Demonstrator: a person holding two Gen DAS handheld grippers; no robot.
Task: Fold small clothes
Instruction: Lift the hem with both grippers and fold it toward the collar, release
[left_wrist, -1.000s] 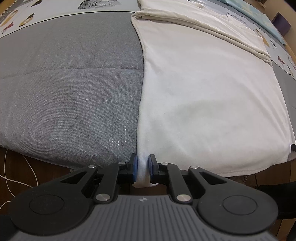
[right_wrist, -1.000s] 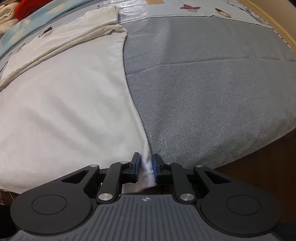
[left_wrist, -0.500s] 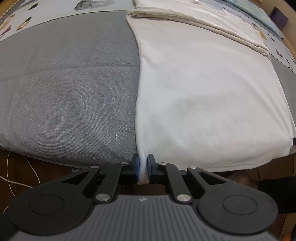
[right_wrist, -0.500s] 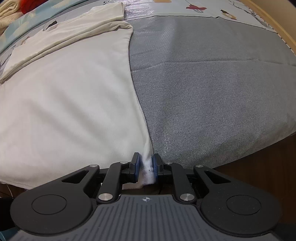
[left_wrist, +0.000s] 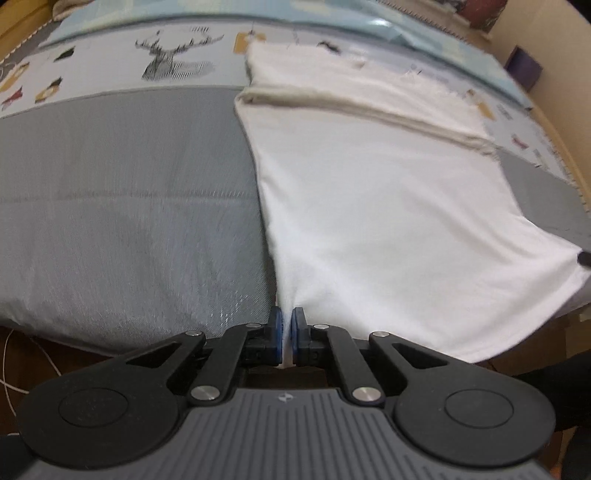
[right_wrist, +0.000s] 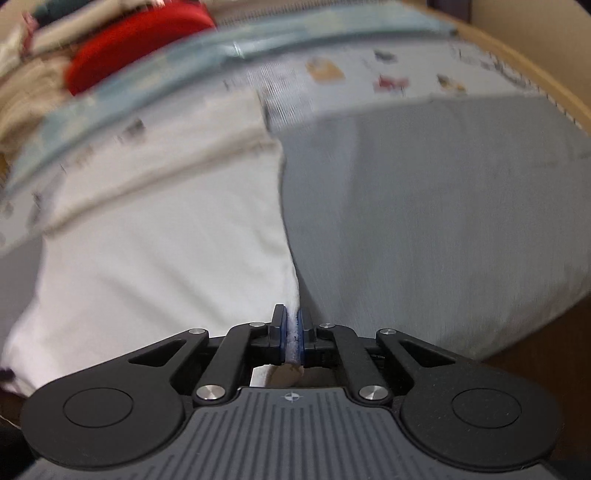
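A white garment (left_wrist: 373, 206) lies spread on a grey pad (left_wrist: 122, 206) that covers the near part of a bed, its far end folded over into a thick band near a printed sheet (left_wrist: 110, 70) with a deer head and small animal figures. The left gripper (left_wrist: 285, 330) has its blue-padded fingers (left_wrist: 275, 332) pinched on the near left corner of the garment, and the cloth rises from the pad in a taut cone toward them. In the right wrist view, which is blurred, the right gripper (right_wrist: 291, 336) has just closed its fingers (right_wrist: 281, 334) on the near right corner of the same garment (right_wrist: 155, 258), with a strip of white cloth squeezed between the pads. The near hem sags between the two corners. A red item (right_wrist: 136, 40) sits among piled fabrics at the far left of that view.
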